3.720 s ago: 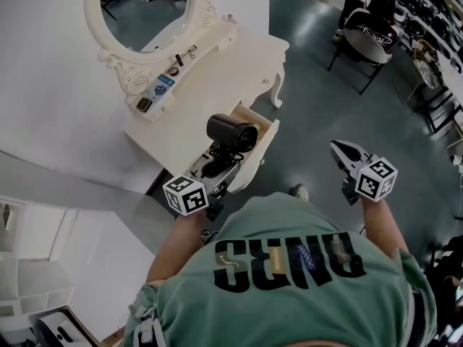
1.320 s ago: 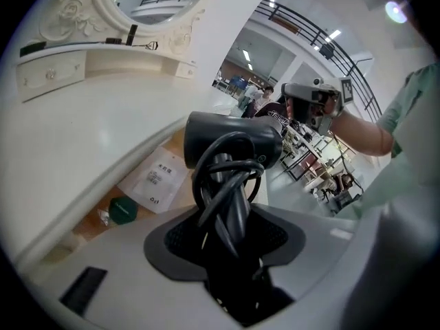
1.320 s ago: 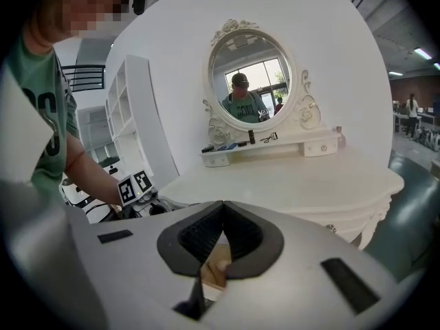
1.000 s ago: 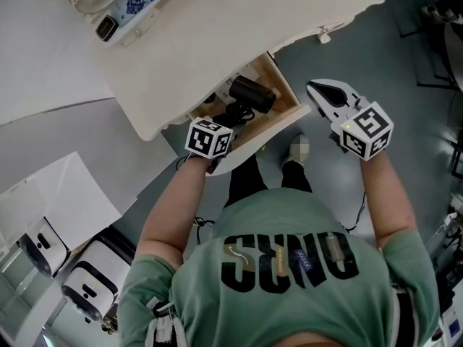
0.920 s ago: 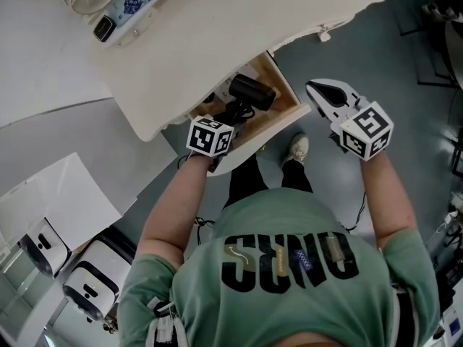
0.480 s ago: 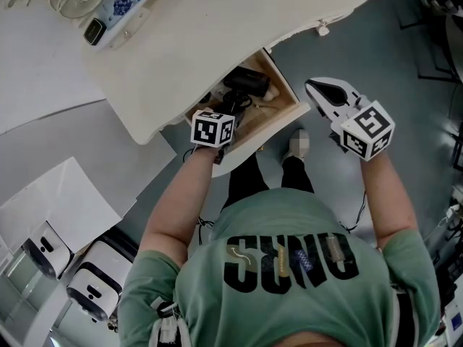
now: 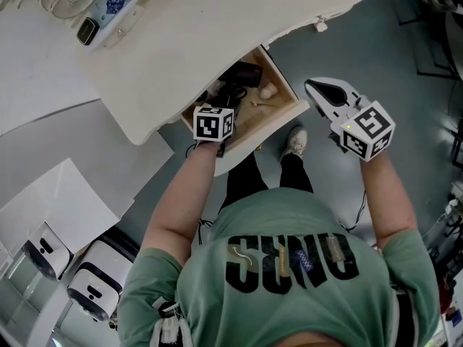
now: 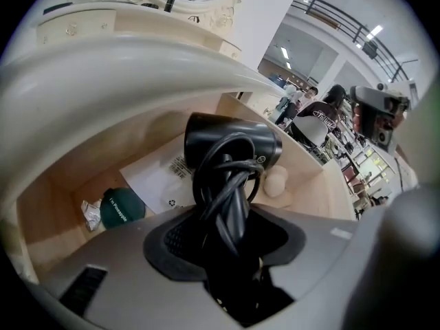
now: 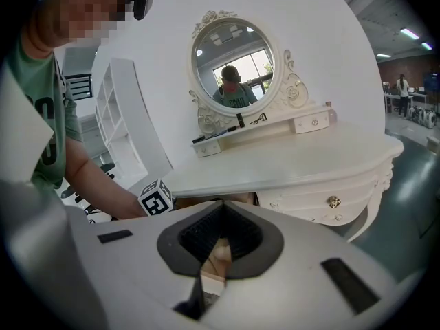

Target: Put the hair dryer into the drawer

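Evidently the hair dryer (image 8: 230, 143) is held low inside the open drawer (image 7: 286, 110), its handle and bundled cord clamped in the jaws of the left gripper (image 8: 230, 232), seemingly for setting down. Beside it lie a barcoded paper (image 8: 161, 177) and a green lid (image 8: 118, 208) printed "I'm Pineapple". The jaws of the right gripper (image 7: 312, 87) are closed together, empty, held aside below the worktop (image 7: 217, 27).
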